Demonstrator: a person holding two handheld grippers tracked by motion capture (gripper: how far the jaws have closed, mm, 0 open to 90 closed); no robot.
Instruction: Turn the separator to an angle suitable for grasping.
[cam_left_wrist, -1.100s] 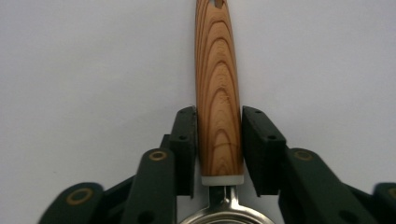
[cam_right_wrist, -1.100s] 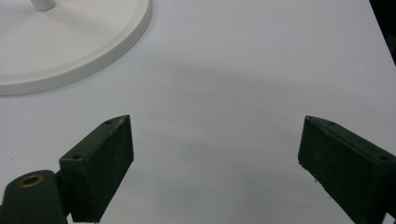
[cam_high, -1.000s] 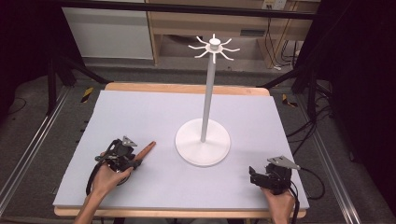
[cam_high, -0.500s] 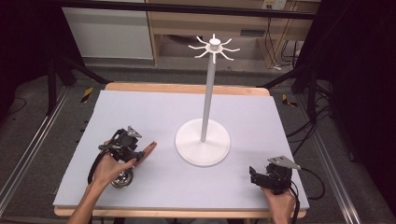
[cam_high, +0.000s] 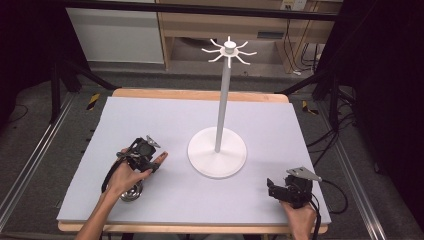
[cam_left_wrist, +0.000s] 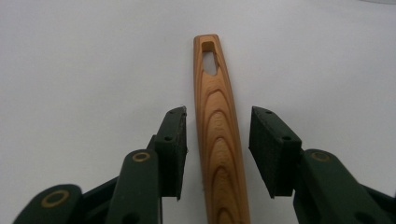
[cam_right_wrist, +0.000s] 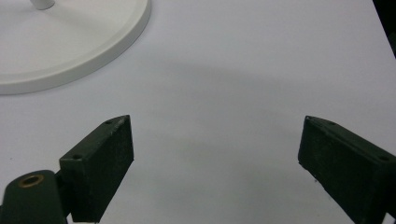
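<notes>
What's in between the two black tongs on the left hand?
A wooden handle with a slot at its far end runs between the left tongs. The left gripper view shows gaps on both sides, so they are open.

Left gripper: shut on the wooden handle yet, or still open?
Open. In the left gripper view, the left gripper straddles the wooden handle, with white table showing between the handle and each pad.

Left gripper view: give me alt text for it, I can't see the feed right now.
A wooden handle with a slotted hole near its far end lies lengthwise on the white table surface, running between the left gripper's two black fingers. The fingers stand open on either side of the handle, with a small gap on each side, not clamping it.
</notes>
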